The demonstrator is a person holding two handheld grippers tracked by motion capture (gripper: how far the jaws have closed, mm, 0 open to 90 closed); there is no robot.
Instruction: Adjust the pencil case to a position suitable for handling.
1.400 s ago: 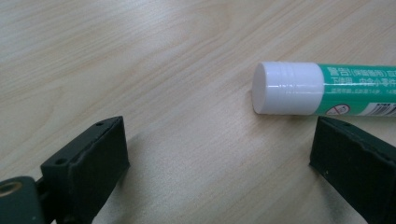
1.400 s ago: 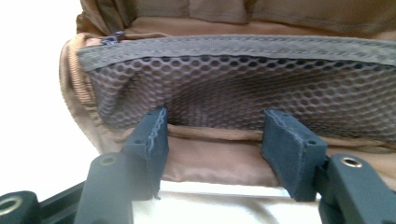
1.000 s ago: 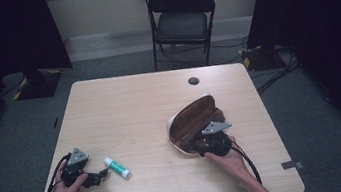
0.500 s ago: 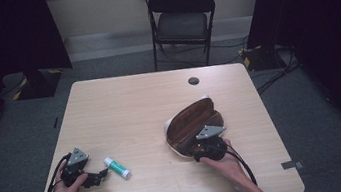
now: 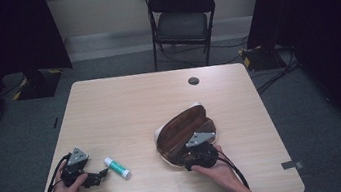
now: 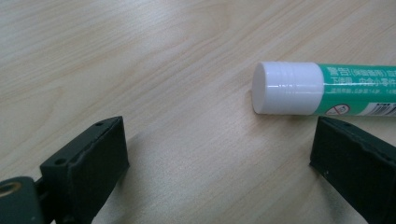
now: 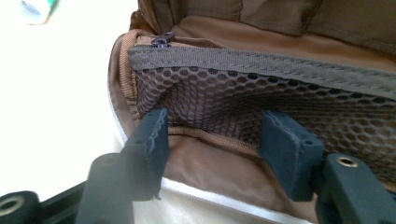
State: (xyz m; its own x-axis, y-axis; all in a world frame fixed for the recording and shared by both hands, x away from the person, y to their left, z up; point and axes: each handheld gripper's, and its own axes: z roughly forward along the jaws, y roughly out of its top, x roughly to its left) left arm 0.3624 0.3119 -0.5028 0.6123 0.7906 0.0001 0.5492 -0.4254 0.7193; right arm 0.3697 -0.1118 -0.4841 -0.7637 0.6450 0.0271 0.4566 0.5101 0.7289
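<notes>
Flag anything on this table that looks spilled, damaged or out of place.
Nothing stands out. The glue stick lies capped on its side on the table, and the brown pouch lies open with its mesh pocket intact. No spill or tear shows.

Tables (image 5: 124,107): one, light wood, in the middle of the scene.
Pouches (image 5: 183,127): one, brown, lying open at the near right of the table.
Mesh pockets (image 7: 261,102): one, inside the pouch.
Zipper pulls (image 7: 163,39): one, at the far left corner of the mesh pocket.
Glue sticks (image 5: 117,167): one, green with a white cap, at the near left.
Grippers: two, the left gripper (image 5: 100,176) at the near left, the right gripper (image 5: 180,161) at the near right.
Hands: two, one on each gripper.
Chairs (image 5: 182,21): one, black, folding, beyond the far edge.
Round black spots (image 5: 193,80): one, on the far right of the table.
</notes>
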